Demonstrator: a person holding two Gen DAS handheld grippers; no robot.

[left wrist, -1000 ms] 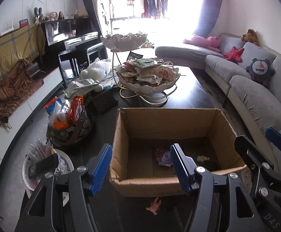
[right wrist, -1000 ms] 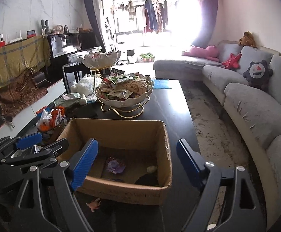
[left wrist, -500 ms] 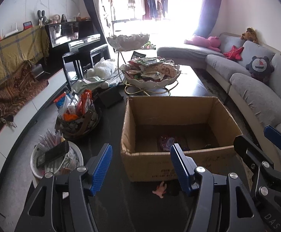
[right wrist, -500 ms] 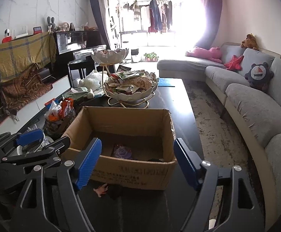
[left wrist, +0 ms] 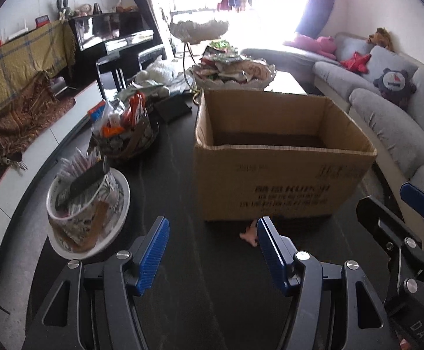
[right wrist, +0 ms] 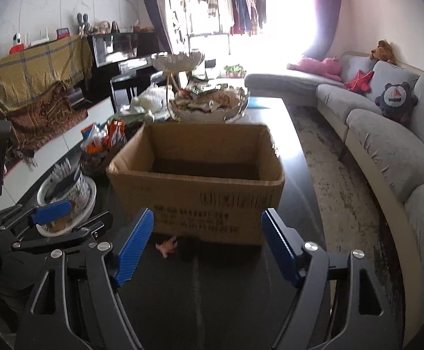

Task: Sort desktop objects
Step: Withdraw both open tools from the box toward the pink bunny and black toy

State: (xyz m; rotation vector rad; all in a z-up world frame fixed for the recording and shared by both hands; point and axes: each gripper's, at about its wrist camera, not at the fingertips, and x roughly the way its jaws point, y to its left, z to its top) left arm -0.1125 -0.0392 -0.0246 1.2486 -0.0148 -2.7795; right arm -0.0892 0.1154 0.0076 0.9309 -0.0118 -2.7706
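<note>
An open cardboard box (left wrist: 281, 180) (right wrist: 200, 198) stands on the dark table (left wrist: 212, 277) (right wrist: 200, 285), its inside hidden from this low angle. A small pink toy (left wrist: 249, 233) (right wrist: 167, 245) lies on the table at the foot of the box's near wall. My left gripper (left wrist: 213, 252) hangs open low over the table, short of the box, nothing between its blue pads. Beside it, the right gripper (right wrist: 207, 246) is open too and empty, facing the box front. Each gripper shows at the edge of the other's view.
Left of the box sit a white bowl (left wrist: 89, 201) (right wrist: 66, 192) of packets and a basket (left wrist: 124, 134) of snack bags. Behind the box stands a tiered snack dish (left wrist: 232, 70) (right wrist: 209, 102). A grey sofa (left wrist: 392, 122) (right wrist: 386, 145) runs along the right.
Both grippers have dropped and drawn back from above the box toward the table's near edge; the box's contents have gone out of sight. Both stay open.
</note>
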